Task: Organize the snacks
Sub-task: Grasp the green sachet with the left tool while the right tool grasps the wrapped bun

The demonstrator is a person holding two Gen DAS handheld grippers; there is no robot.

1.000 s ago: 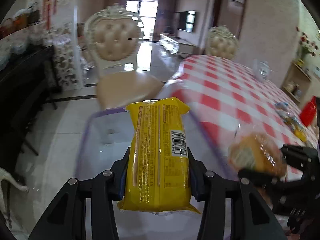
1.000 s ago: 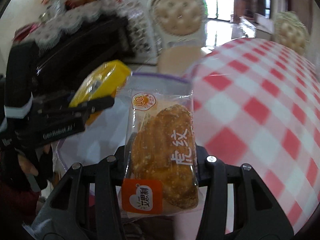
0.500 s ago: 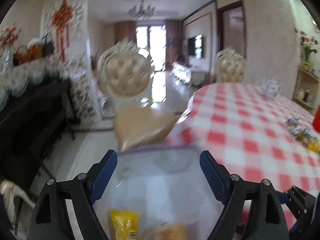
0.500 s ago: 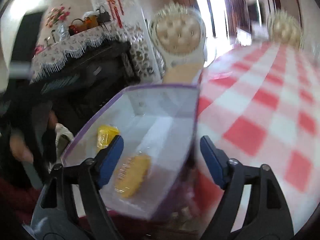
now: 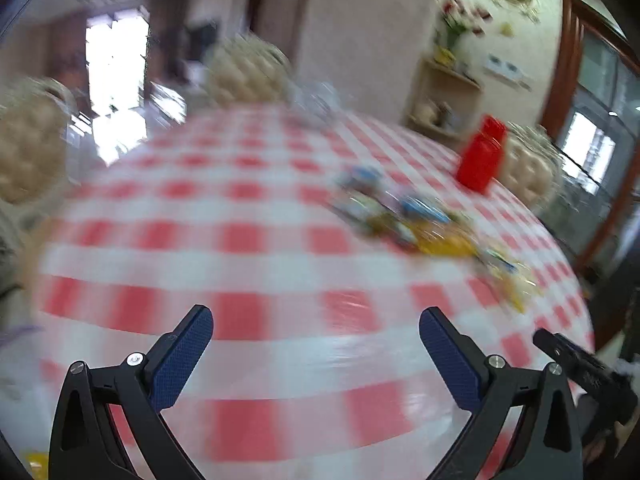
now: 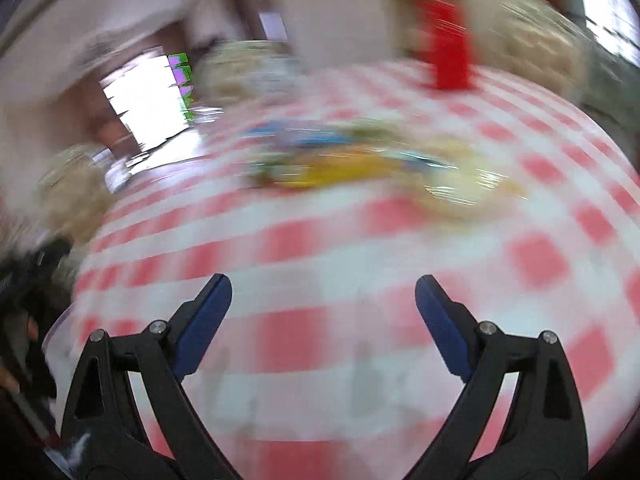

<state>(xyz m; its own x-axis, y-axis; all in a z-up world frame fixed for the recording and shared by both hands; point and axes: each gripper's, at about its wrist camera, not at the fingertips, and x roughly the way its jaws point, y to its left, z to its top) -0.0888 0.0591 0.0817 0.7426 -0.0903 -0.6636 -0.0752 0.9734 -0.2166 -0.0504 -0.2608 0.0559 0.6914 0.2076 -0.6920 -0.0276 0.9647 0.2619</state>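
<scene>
Both views are blurred by motion. A pile of wrapped snacks (image 5: 416, 220), blue and yellow among them, lies on the red-and-white checked table (image 5: 240, 240). The pile also shows in the right wrist view (image 6: 360, 160). My left gripper (image 5: 316, 344) is open and empty above the near part of the table. My right gripper (image 6: 323, 304) is open and empty, also over the near table, facing the pile. A clear bin's purple rim (image 6: 56, 324) shows at the right wrist view's lower left edge. Its contents are hidden.
A red container (image 5: 480, 156) stands at the table's far right, also in the right wrist view (image 6: 450, 48). Tufted chairs (image 5: 248, 68) stand around the table. A shelf (image 5: 444, 104) stands against the far wall. My other gripper's tip (image 5: 580, 364) shows at right.
Both grippers let go of their snack packs into the clear bin, opened, and swung right from the bin toward the snack pile on the table.
</scene>
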